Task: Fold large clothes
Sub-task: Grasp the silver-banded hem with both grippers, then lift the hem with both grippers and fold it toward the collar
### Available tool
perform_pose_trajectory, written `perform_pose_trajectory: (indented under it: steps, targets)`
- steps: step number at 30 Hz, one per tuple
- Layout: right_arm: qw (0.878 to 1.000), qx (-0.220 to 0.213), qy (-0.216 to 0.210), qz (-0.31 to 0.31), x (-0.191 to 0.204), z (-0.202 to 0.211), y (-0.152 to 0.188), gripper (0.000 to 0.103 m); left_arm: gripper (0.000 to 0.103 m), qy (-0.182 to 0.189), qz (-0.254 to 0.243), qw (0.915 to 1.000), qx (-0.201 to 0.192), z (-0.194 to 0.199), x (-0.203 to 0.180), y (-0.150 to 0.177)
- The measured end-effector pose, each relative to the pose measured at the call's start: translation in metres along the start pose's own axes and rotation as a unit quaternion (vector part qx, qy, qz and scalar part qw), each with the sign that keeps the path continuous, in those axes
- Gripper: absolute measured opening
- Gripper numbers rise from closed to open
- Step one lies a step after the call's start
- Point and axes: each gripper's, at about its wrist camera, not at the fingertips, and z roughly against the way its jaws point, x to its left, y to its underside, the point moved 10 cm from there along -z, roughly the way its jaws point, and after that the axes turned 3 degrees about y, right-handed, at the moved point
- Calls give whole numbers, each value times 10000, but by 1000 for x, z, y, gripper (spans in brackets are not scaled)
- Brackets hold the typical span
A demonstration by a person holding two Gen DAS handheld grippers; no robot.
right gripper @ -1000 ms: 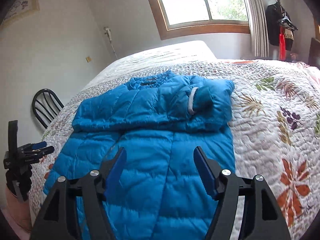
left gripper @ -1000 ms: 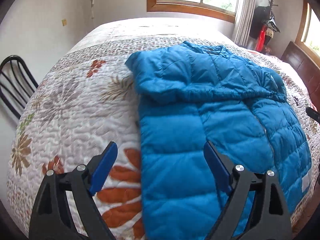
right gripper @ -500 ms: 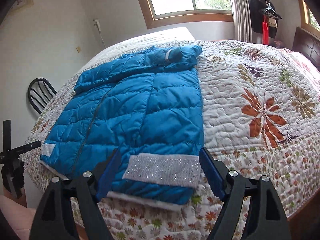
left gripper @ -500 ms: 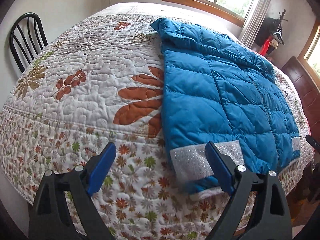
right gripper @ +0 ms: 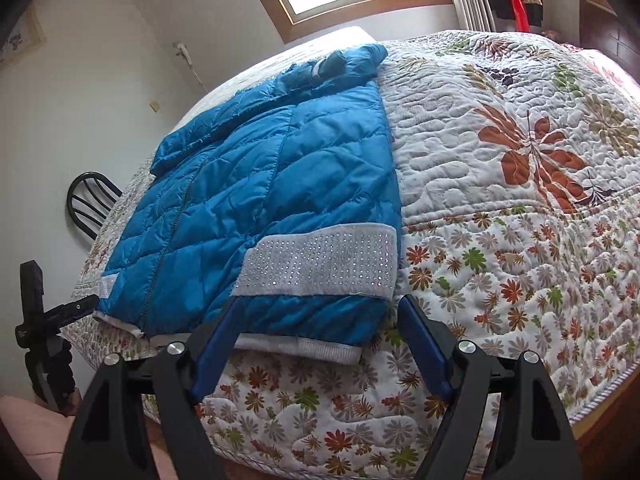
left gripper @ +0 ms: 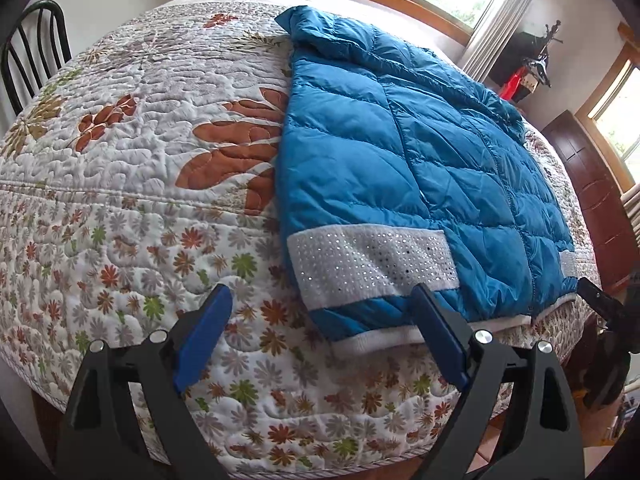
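Blue quilted puffer jacket (left gripper: 400, 160), centre frame, on floral quilted bedspread (left gripper: 140, 160). Left gripper (left gripper: 320, 334) and right gripper (right gripper: 314, 334), lower frame: jaws wide, holding nothing.

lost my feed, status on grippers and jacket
Left gripper and right gripper open, empty, at the hem. Blue jacket flat on bed, sleeves folded in. Nothing in the way.

No readable text, label, brand, number or sign shows in either view; the small tag on the jacket (right gripper: 280, 184) is blank.
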Motion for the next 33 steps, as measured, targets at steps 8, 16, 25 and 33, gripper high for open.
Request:
perform_pose_trajectory:
  steps: [8, 16, 25, 33]
  targets:
    - [9999, 73, -103, 38, 6, -12, -2, 58, 87, 408, 54, 9991, 86, -9, -16, -3]
    - [9993, 4, -356, -108, 1, -5, -6, 24, 35, 393, -175, 9991, -46, -4, -29, -4]
    - [9979, -70, -594, -236, -1, -3, -7, 19, 19, 512, -147, 9985, -144, -1, -25, -6]
    - [9941, -387, -972, -279, 4, 16, -21, 14, 11, 864, -161, 9951, -456, 16, -31, -17]
